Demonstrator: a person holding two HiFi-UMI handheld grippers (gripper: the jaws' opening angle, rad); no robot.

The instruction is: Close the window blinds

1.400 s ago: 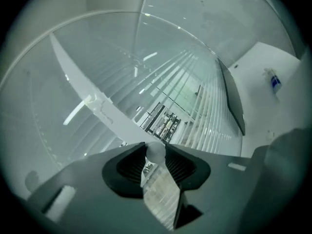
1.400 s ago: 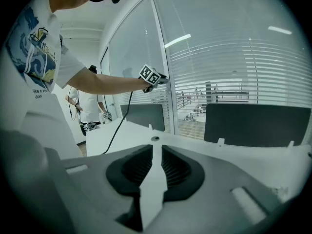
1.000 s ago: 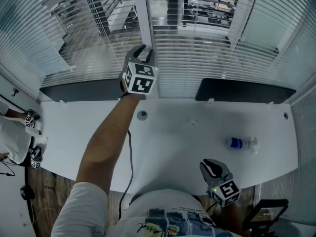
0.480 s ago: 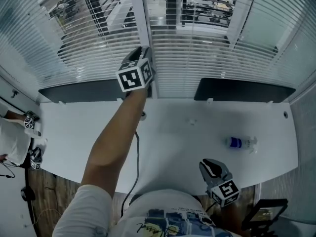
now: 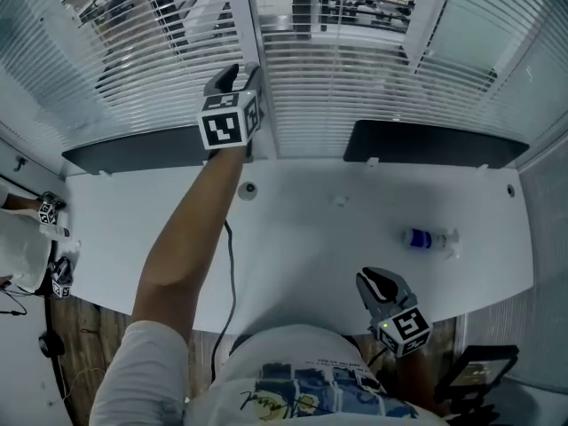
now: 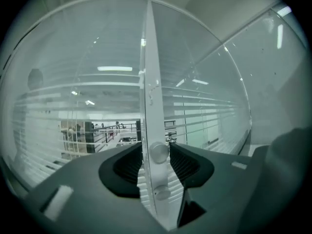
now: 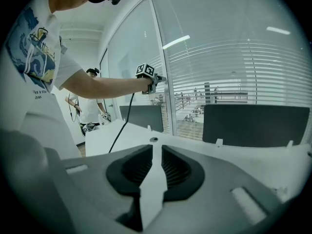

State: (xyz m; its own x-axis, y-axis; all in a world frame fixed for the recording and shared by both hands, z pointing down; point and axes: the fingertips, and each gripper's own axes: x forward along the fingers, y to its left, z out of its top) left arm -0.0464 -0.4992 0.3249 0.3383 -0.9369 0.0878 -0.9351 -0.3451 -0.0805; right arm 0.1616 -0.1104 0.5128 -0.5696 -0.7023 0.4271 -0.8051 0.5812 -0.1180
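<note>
White slatted blinds (image 5: pixel 355 69) hang over the window behind the white table (image 5: pixel 337 264); the slats are tilted part open and the hall outside shows through. My left gripper (image 5: pixel 238 74) is stretched out to the window post, pointing level. In the left gripper view the blind's clear wand (image 6: pixel 150 111) runs upright between the jaws of that gripper (image 6: pixel 156 149). Those jaws have just been opening and now stand wide on either side of the wand. My right gripper (image 5: pixel 380 282) rests by the table's near edge, jaws a narrow gap apart (image 7: pixel 157 152) with nothing between them.
Two dark panels (image 5: pixel 426 145) (image 5: pixel 133 153) stand along the table's far edge. A plastic bottle (image 5: pixel 428 237) lies at the right. A black cable (image 5: pixel 229 273) trails from my left arm across the table. Another person (image 7: pixel 90 111) stands off the left end.
My left gripper has rolled about its own line, so its marker cube shows another face, and it has shifted slightly left along the window. The right gripper has stayed still.
</note>
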